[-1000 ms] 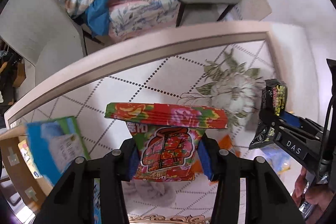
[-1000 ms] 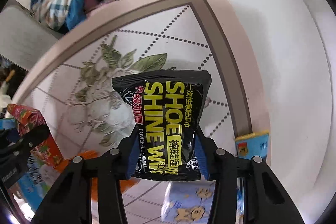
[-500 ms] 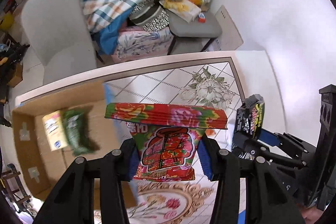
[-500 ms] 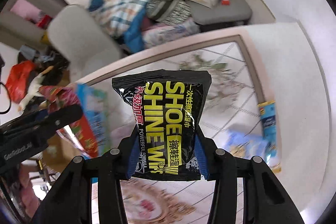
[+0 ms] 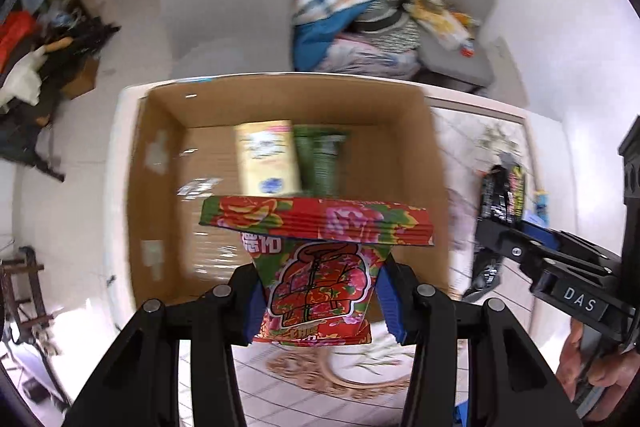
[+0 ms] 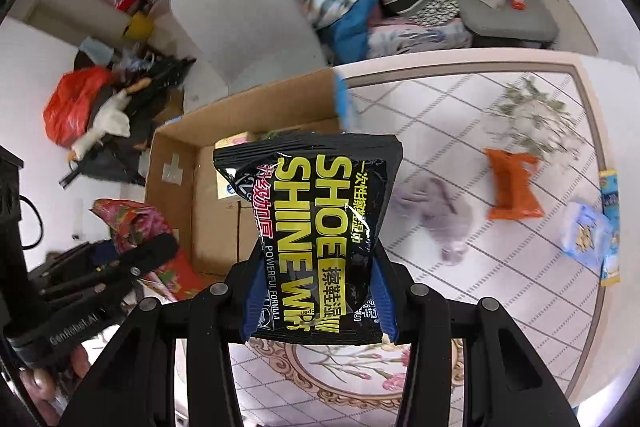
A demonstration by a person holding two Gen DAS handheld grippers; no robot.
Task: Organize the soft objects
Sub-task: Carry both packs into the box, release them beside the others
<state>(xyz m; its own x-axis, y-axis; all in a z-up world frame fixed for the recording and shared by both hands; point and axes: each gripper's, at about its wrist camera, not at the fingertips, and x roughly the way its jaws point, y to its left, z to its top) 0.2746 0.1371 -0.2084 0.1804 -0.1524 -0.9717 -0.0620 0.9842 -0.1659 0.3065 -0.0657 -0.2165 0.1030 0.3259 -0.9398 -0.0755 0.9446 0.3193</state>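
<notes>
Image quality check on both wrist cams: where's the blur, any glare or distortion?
Left wrist: the box and the packs inside are motion-smeared, while the red pack in the left gripper stays sharp; strong fisheye bend with dark corners. Right wrist: the black pack in the right gripper is crisp with slight sheen; the orange pack and table are blurred.

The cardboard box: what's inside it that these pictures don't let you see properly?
- Left wrist view: the red floral packet in the left gripper hides the near floor of the cardboard box; the yellow pack and green pack are blurred, print unreadable.
- Right wrist view: the black shoe-wipes packet in the right gripper covers most of the box interior.
</notes>
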